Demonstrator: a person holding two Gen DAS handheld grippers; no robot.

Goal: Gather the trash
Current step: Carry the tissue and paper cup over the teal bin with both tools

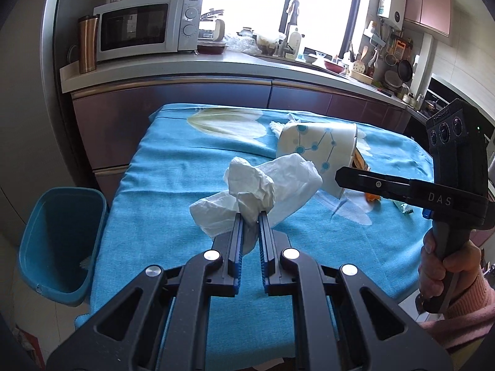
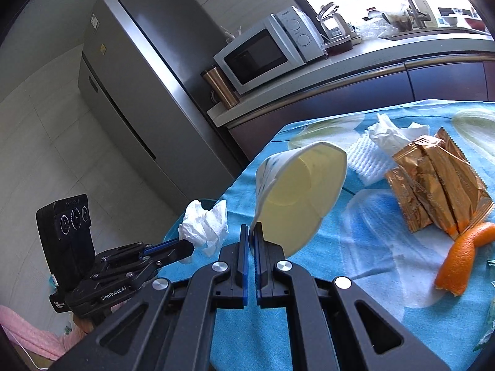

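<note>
My left gripper [image 1: 250, 216] is shut on a crumpled white tissue [image 1: 260, 185] and holds it above the blue tablecloth [image 1: 173, 210]. It also shows in the right wrist view [image 2: 190, 245] with the tissue [image 2: 205, 225] at its tips. My right gripper [image 2: 253, 230] is shut on the rim of a white paper cup [image 2: 297, 191] with blue dots, held tilted above the table; the cup also shows in the left wrist view [image 1: 321, 145], with one finger [image 1: 371, 184] of the right gripper in front of it. A blue trash bin [image 1: 62, 241] stands on the floor left of the table.
On the cloth lie gold snack wrappers [image 2: 439, 182], an orange peel [image 2: 461, 262], a white foam sleeve [image 2: 368, 160] and another tissue [image 2: 393, 133]. A counter with a microwave [image 1: 145, 27] runs behind the table; a fridge [image 2: 139, 86] stands at the left.
</note>
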